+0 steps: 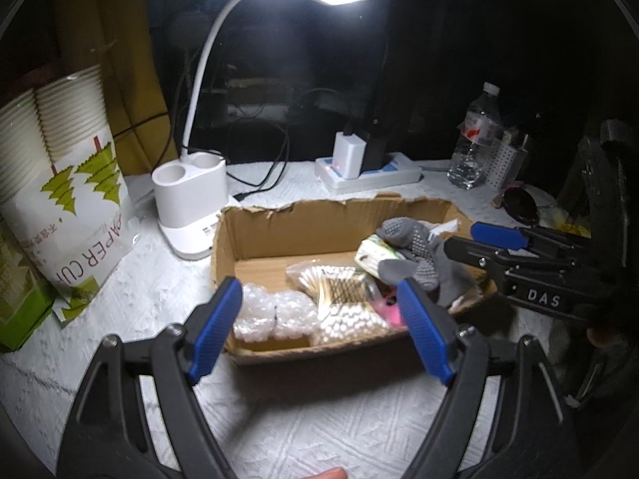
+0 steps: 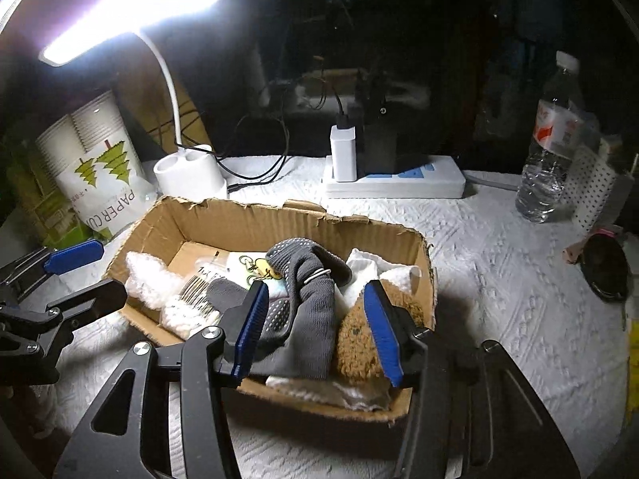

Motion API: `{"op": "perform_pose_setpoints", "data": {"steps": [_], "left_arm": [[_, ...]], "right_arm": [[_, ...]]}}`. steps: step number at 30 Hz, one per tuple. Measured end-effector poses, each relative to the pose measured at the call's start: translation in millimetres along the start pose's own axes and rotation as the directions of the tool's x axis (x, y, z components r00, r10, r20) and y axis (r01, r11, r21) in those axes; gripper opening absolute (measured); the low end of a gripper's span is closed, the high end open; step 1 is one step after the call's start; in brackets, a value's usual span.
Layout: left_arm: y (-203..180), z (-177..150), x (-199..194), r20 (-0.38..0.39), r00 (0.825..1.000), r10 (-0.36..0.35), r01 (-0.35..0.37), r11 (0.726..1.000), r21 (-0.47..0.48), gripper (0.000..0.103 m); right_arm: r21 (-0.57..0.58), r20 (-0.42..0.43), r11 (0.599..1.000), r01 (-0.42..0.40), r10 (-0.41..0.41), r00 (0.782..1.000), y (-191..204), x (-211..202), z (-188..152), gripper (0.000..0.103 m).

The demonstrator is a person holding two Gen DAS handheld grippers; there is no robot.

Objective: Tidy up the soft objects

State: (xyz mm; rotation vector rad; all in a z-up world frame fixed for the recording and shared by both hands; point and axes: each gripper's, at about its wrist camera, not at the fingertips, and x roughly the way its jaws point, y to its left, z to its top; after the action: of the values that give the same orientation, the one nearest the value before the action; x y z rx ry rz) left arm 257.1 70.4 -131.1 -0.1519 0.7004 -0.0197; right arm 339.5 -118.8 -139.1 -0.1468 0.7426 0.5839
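An open cardboard box (image 1: 255, 235) (image 2: 223, 223) sits on the white textured cloth. It holds bubble wrap (image 1: 271, 311), a bag of cotton swabs (image 1: 339, 299), grey dotted socks (image 2: 307, 303) (image 1: 411, 239), a white towel (image 2: 383, 271) and a brown plush toy (image 2: 359, 339). My right gripper (image 2: 317, 329) hangs over the box's near right end, open; the grey sock lies in the box between its blue pads, which do not press on it. My left gripper (image 1: 319, 327) stands open and empty at the box's near left side. Each gripper shows in the other view: left gripper (image 2: 84, 277), right gripper (image 1: 479, 243).
A white desk lamp (image 1: 191, 195) and a pack of paper cups (image 1: 64, 183) stand left of the box. Behind it lies a power strip (image 1: 371, 171) with chargers and cables. A water bottle (image 2: 547, 151), a perforated white holder (image 2: 591, 187) and a dark round object (image 2: 607, 271) are at the right.
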Motion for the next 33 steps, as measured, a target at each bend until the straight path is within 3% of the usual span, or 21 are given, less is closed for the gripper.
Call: {"op": "perform_pose_setpoints", "data": {"steps": [33], "left_arm": [[-41.3, -52.5, -88.6, 0.078, 0.996, -0.033, 0.029, 0.998, 0.059, 0.082]], "right_arm": [[-0.042, 0.083, 0.999, 0.015, -0.011, 0.996, 41.3, -113.4, -65.6, 0.053]]}}
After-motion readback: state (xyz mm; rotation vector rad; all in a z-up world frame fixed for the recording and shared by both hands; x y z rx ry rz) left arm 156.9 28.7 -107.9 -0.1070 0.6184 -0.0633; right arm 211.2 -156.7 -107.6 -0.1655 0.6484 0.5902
